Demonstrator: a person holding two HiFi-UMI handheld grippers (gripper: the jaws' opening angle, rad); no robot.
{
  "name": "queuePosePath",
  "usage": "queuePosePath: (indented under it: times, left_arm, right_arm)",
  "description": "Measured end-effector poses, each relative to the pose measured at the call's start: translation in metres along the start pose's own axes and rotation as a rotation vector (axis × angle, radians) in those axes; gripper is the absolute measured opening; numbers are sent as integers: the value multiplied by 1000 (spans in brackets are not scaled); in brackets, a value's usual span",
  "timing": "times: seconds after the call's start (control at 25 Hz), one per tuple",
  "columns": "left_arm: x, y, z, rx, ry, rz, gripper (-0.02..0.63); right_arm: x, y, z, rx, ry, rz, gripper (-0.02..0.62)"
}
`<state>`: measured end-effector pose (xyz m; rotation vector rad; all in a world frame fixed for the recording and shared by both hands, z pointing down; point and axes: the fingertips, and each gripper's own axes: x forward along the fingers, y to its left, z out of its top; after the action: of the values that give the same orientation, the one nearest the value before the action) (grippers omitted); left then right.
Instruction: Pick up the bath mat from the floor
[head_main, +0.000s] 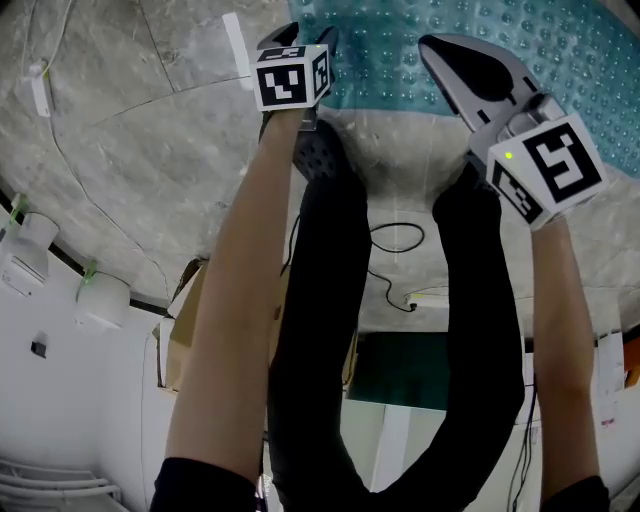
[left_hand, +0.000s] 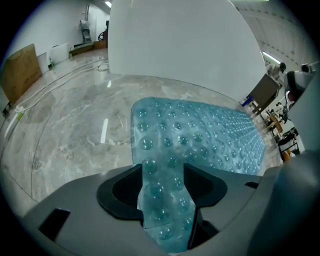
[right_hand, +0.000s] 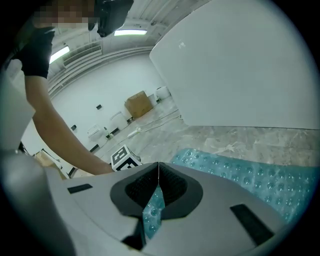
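The teal, bubble-textured bath mat (head_main: 400, 60) lies on the marble floor at the top of the head view. My left gripper (head_main: 298, 40) points steeply down at the mat's near left edge. In the left gripper view its jaws (left_hand: 163, 175) stand apart, with a lifted strip of the mat (left_hand: 200, 135) running loosely up between them. My right gripper (head_main: 455, 60) reaches the near right edge. In the right gripper view its jaws (right_hand: 158, 175) meet in a thin line, pinching a fold of the mat (right_hand: 250, 175).
The person's dark-clad legs (head_main: 320, 330) stand just behind the mat, between both arms. A black cable (head_main: 395, 240) and a cardboard box (head_main: 185, 330) lie behind them. A large white curved panel (left_hand: 175, 40) rises beyond the mat's far edge. White containers (head_main: 30, 250) sit at left.
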<state>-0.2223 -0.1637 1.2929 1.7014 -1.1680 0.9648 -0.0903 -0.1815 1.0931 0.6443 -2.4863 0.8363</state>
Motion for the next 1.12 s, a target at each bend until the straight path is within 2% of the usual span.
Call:
queuePosePath:
  times: [0.24,0.36,0.52,0.68,0.84,0.96,1.04,1.12]
  left_arm:
    - [13,16,6,-78,-11,35,323]
    - [19,21,5,-75,17,44,350]
    - [23,19,5,-77,-4,95,352]
    - [29,9,6,-69,4,114,354]
    - [28,8,10,-114,6,130,354]
    - [26,6,9,-102,15,120,308]
    - [27,-1,10,-99,20,83,268]
    - [27,-11,12,-98,29,37,175]
  right_arm:
    - [14,-12,-27,23,30,-17,14]
    - [17,-11,-30,31,33,-14,14]
    - [20,-16,-26,49,7,-23,14]
    - [19,-18,-24,72,-8,-34,14]
    - [15,-17,-25,85,-10,-35,14]
    - [12,-17,-26,97,-12,-40,14]
    - [10,-18,-25,103,-16,-47,14]
    - [7,-19,-23,107,-22,-54,14]
